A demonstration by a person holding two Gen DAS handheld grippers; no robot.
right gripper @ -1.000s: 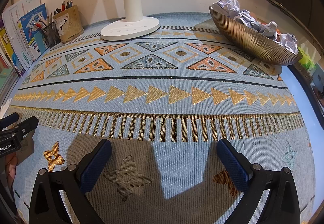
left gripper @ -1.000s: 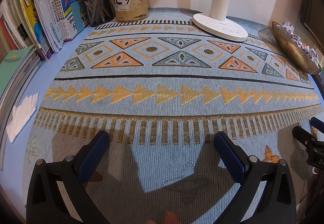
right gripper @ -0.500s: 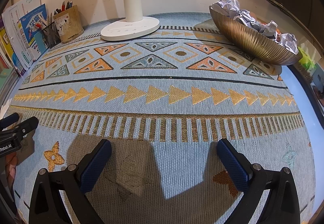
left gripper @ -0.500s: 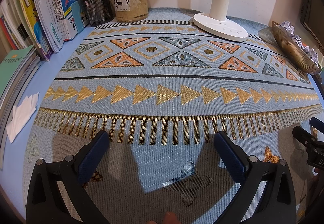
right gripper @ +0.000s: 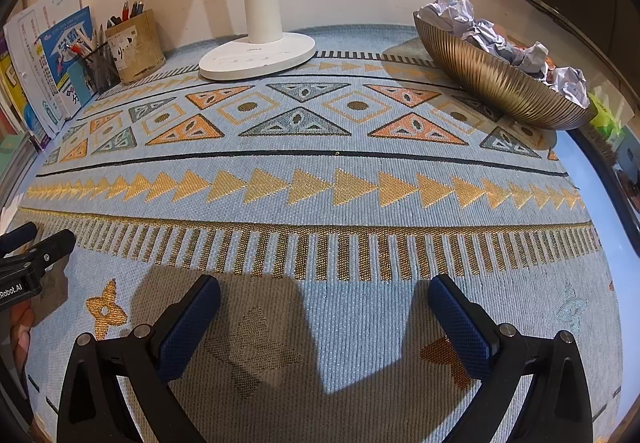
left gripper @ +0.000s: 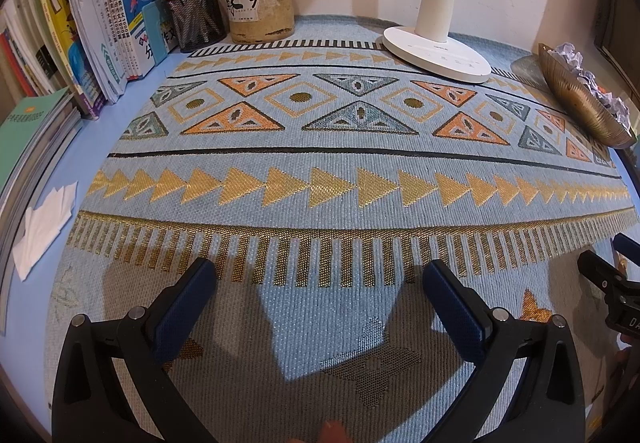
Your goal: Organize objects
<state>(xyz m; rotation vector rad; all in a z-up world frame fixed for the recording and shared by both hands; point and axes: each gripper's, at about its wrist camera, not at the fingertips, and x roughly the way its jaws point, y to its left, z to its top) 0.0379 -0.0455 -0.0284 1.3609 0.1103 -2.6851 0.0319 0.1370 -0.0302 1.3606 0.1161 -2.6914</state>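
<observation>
Left hand-held gripper [left gripper: 318,277] and right hand-held gripper [right gripper: 324,293] both wide, empty, above patterned mat [left gripper: 320,147].

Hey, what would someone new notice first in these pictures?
The patterned mat covers most of the desk. A gold bowl of crumpled paper sits at the right edge, and a white lamp base stands at the back wall. Both grippers, left and right, are open and empty.

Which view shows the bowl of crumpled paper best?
The right wrist view: the gold bowl is large, with the crumpled paper plainly visible. The left wrist view squeezes the bowl against its right edge.
</observation>
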